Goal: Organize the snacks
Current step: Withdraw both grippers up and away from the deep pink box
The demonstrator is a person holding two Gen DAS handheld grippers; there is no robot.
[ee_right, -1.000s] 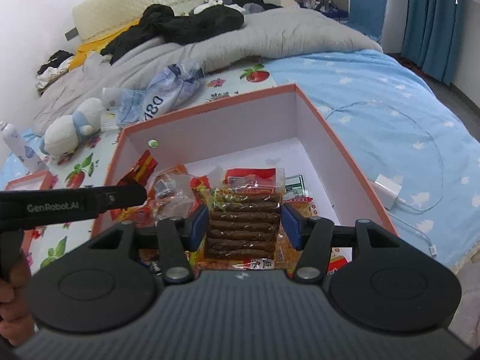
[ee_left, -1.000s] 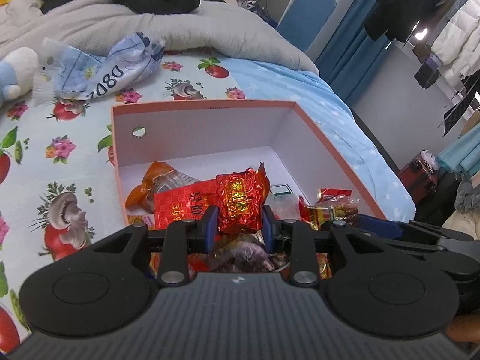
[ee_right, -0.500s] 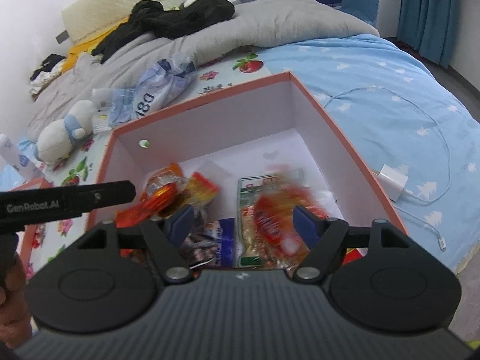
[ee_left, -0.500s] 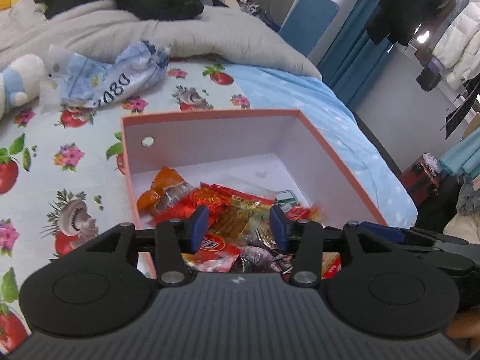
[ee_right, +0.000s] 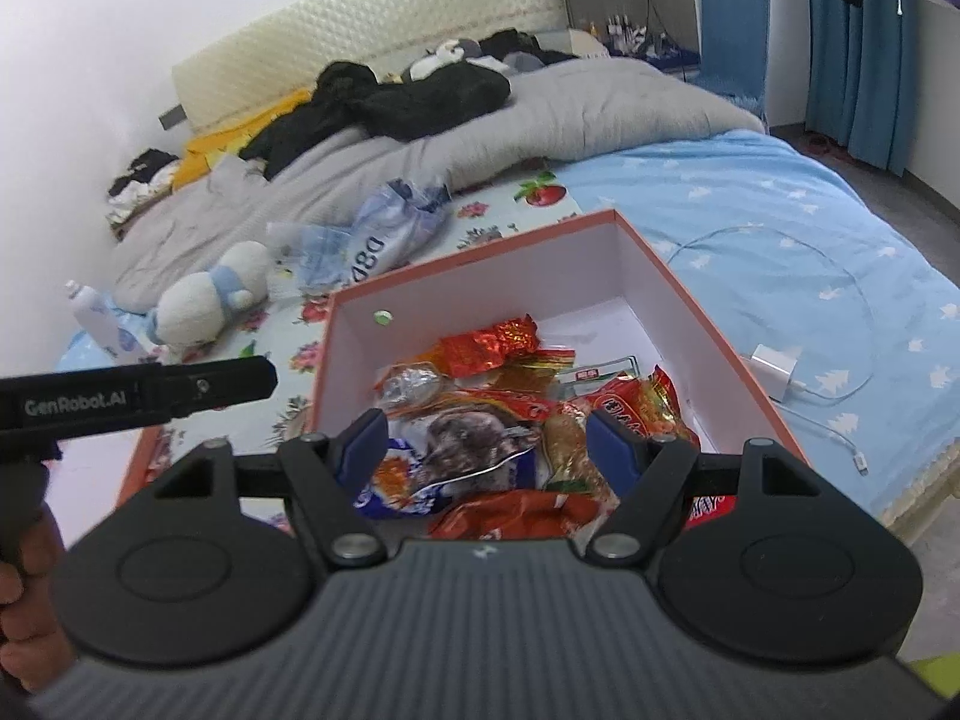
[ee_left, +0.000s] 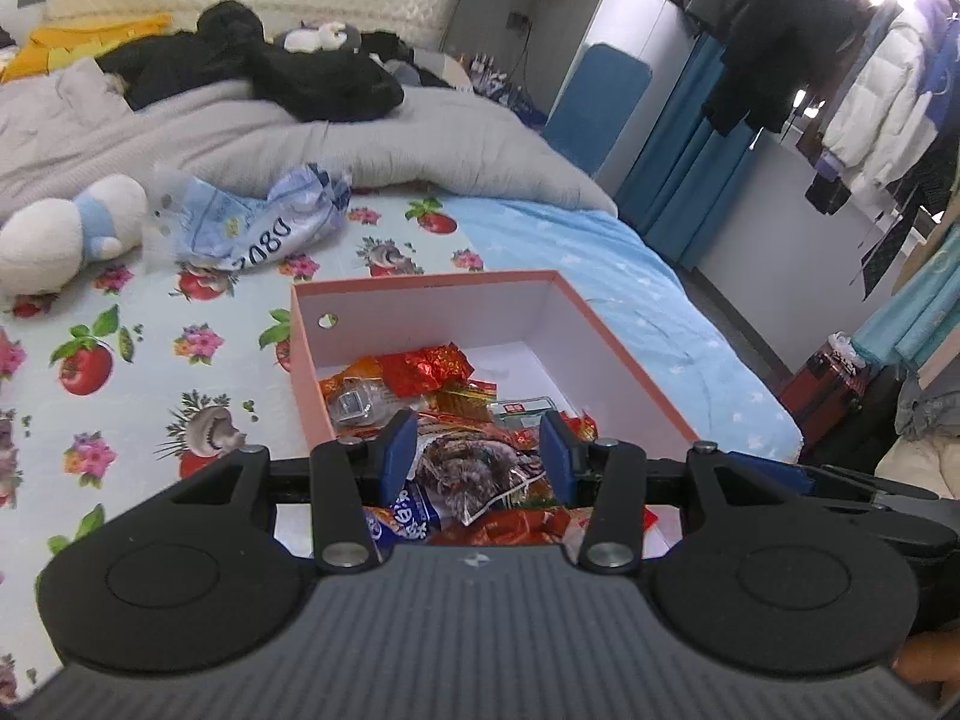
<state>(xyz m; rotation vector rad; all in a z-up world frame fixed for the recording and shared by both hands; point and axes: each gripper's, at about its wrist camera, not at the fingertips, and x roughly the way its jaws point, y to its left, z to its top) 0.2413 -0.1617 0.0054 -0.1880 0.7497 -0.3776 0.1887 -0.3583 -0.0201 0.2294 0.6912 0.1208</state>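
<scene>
Snacks (ee_left: 456,420) lie heaped in the near half of the box (ee_left: 624,360), which sits on the bed (ee_left: 150,360); the far half shows bare white floor. We hold both tools above the pile: our left gripper (ee_left: 478,455) has its fingers wide and empty, and our right gripper (ee_right: 487,441) has its fingers wider yet, also empty. We judge these packets light, thin and crinkly, with slick foil or film skins, so they would likely slide or buckle if pinched at a loose corner; we would take one across its filled middle or along a sealed edge, and lightly, since some may hold brittle contents. The red foil packet (ee_right: 489,343) lies on top toward the back, easy to reach, while the clear packet (ee_right: 474,435) with dark contents sits right between our right fingers. Our right view alone shows a charger (ee_right: 774,363) and its cable on the blue sheet beside the box, a bottle (ee_right: 96,318), and the left tool's body reaching in. Both views show a plush toy (ee_left: 60,234) and a crumpled bag (ee_left: 258,222) beyond the box.
</scene>
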